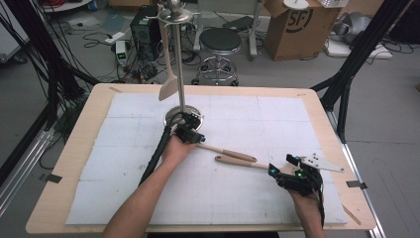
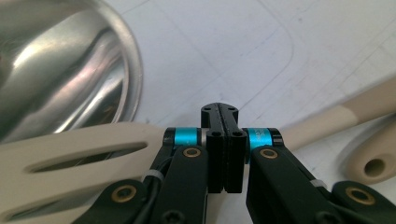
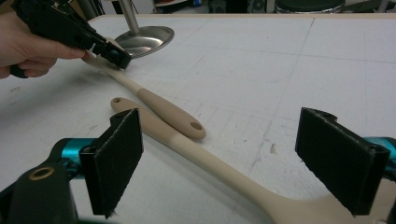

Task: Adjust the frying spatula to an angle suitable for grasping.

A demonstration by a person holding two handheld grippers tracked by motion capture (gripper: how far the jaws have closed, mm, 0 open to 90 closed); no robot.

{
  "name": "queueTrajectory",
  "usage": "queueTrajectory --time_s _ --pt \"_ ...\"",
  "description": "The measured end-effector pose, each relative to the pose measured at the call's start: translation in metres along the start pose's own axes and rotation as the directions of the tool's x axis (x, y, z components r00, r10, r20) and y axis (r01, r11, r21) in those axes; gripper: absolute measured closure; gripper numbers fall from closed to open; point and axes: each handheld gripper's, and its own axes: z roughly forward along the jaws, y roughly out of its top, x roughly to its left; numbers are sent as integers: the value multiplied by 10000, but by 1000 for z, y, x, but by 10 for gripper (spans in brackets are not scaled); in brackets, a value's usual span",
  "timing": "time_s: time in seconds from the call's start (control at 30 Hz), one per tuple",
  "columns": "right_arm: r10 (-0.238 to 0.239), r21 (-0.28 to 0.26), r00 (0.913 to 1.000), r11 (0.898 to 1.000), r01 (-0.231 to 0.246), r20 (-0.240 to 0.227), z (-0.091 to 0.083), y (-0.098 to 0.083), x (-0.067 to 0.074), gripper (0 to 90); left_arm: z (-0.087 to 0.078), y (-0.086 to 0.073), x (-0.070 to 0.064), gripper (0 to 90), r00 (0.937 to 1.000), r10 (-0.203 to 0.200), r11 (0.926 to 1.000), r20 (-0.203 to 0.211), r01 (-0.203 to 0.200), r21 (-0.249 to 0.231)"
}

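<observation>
**A:** What have your left fingers point(image 2: 223, 140) got?

**B:** They're pressed together on the neck of the slotted spatula point(image 2: 79, 158), where the blade narrows into the handle. In my left gripper view the two black pads meet with no gap between them; the pale slotted blade runs off to one side and the handle point(image 2: 345, 116) to the other.

**A:** Where is that on the table point(image 1: 64, 163)?

**B:** Toward the far edge, a little left of the middle, just beside the round steel base point(image 1: 174, 115) of the utensil stand point(image 1: 179, 59). From above, my left hand point(image 1: 177, 148) is close in front of that base and the spatula's handle point(image 1: 233, 154) points toward the right edge. The handle lies on the white mat point(image 1: 247, 119).

**A:** And the right fingers point(image 3: 238, 163)?

**B:** Wide apart, holding nothing. They stand either side of a second utensil, a pale spoon point(image 3: 224, 172) lying flat, near where its shaft widens into the bowl. The pads don't touch it.

**A:** Where's that one?

**B:** Near the right edge, closer to the front. Its handle end point(image 1: 225, 159) lies just beside the spatula's handle end, the two side by side. Another pale spatula point(image 1: 168, 87) hangs from the stand.
</observation>
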Motion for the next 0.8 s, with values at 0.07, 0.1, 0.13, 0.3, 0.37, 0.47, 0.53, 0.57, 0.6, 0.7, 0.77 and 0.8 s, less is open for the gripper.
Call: queueTrajectory --time_s 0.07,0.1,0.13,0.3,0.37,0.47,0.53,0.57,0.6,0.7,0.77,0.8 --pt "-35 -9 10000 10000 35 7 1 0 1 142 5 1 -6 896 9998 211 9996 -59 -210 169" --pt "-49 9 10000 10000 49 -9 1 0 1 142 8 1 -9 896 9993 328 9989 -157 -323 337" --pt "-64 27 10000 10000 64 -4 1 0 1 142 10 1 -11 897 9984 475 9980 -301 -462 437" --pt "-59 44 10000 10000 59 3 1 0 2 143 2 1 -14 898 9943 882 9932 -599 -831 819" --pt "-85 17 10000 10000 85 -5 1 0 1 142 -6 -2 -14 898 9889 1165 9889 -924 -1069 1030" --pt "-82 26 10000 10000 82 -26 1 0 1 142 -15 -12 -9 898 9909 1000 9908 -897 -909 1000" --pt "-86 11 9999 10000 86 -51 1 0 2 142 -17 -19 -6 898 9902 953 9901 -1019 -838 1125" --pt "-93 20 9999 10000 93 -57 1 0 3 142 -18 -22 -5 898 9894 1059 9866 -991 -921 1350" --pt "-90 30 9999 10000 90 -83 1 0 3 142 -19 -26 -4 898 9902 998 9890 -977 -879 1192" --pt "-134 38 9999 9999 135 -96 2 0 4 142 -24 -29 -3 898 9911 1003 9885 -874 -893 1221" --pt "-156 48 9998 9999 157 -92 3 0 5 142 -26 -30 -2 897 9917 908 9902 -909 -802 1145" --pt "-157 60 9998 9999 158 -105 3 0 5 142 -26 -29 -1 897 9929 798 9920 -882 -705 1047"
